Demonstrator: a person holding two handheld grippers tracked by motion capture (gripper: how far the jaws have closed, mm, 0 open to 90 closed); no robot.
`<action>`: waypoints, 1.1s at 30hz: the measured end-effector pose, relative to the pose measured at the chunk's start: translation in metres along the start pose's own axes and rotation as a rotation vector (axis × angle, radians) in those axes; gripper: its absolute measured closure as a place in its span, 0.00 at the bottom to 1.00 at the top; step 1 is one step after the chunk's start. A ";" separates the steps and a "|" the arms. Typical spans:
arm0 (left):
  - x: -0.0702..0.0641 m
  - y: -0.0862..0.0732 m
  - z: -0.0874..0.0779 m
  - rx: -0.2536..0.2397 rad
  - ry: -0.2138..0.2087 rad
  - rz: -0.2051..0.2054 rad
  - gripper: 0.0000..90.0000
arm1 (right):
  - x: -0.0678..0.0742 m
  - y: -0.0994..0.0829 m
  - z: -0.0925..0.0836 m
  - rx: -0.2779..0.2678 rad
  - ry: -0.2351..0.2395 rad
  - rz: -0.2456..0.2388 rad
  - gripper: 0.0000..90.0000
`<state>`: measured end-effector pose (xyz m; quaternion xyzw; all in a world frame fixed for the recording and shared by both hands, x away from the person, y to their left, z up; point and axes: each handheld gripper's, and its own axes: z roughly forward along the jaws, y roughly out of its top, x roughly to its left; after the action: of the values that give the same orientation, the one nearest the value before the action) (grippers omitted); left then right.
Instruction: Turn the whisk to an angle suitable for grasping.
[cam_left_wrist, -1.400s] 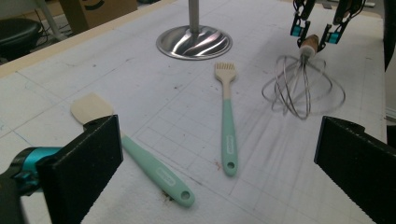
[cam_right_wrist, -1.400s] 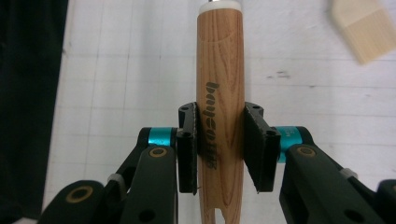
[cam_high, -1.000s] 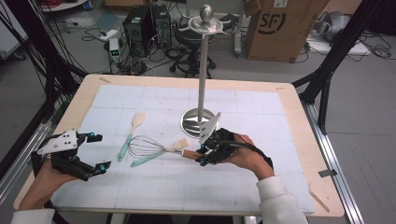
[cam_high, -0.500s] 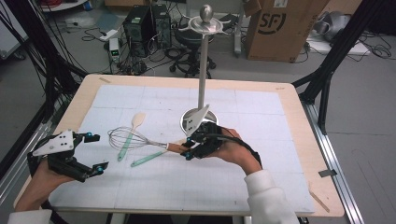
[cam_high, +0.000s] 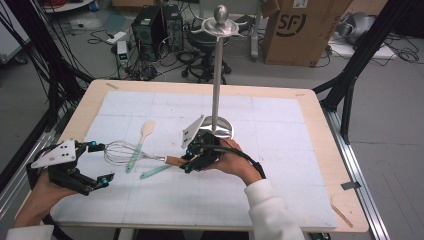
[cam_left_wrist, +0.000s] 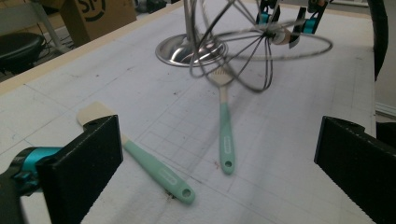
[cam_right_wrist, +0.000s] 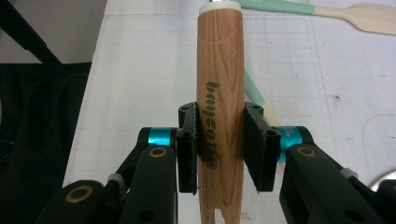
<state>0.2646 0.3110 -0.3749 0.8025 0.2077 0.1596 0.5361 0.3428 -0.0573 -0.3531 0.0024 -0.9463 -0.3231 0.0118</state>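
Observation:
My right gripper (cam_high: 186, 163) is shut on the wooden handle (cam_right_wrist: 220, 93) of a wire whisk (cam_high: 122, 151), in front of the stand's base. The whisk is held about level above the mat, with its wire head pointing left. In the right gripper view both pads (cam_right_wrist: 188, 144) press the handle's sides. My left gripper (cam_high: 102, 162) stands open near the table's left edge, just left of the wire head. In the left gripper view the whisk (cam_left_wrist: 247, 42) hangs ahead between the wide black jaws, with the right gripper (cam_left_wrist: 289, 18) behind it.
Two mint-handled utensils lie on the white mat: a wooden spatula (cam_high: 141, 140) under the whisk and another (cam_high: 156, 171) beside it. A tall metal hanging stand (cam_high: 216, 75) rises from a round base (cam_high: 222, 131) at the table's middle. Cardboard box and cables are beyond the table.
My right gripper has carried the whisk leftward, from right of the stand's base to in front of it, bringing the wire head close to the left gripper. The left gripper stayed put.

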 end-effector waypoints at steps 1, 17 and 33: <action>0.000 0.000 0.000 -0.002 0.001 0.001 0.02 | 0.000 0.001 0.002 0.005 0.000 0.008 0.76; -0.001 0.000 -0.001 -0.002 0.004 0.002 0.02 | -0.003 0.007 0.037 0.057 0.041 0.009 0.78; -0.002 0.000 0.003 0.008 -0.003 0.007 0.02 | -0.001 0.013 0.068 0.117 0.058 0.039 0.78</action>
<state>0.2645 0.3080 -0.3757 0.8057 0.2048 0.1591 0.5326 0.3418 -0.0049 -0.3991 -0.0061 -0.9627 -0.2667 0.0454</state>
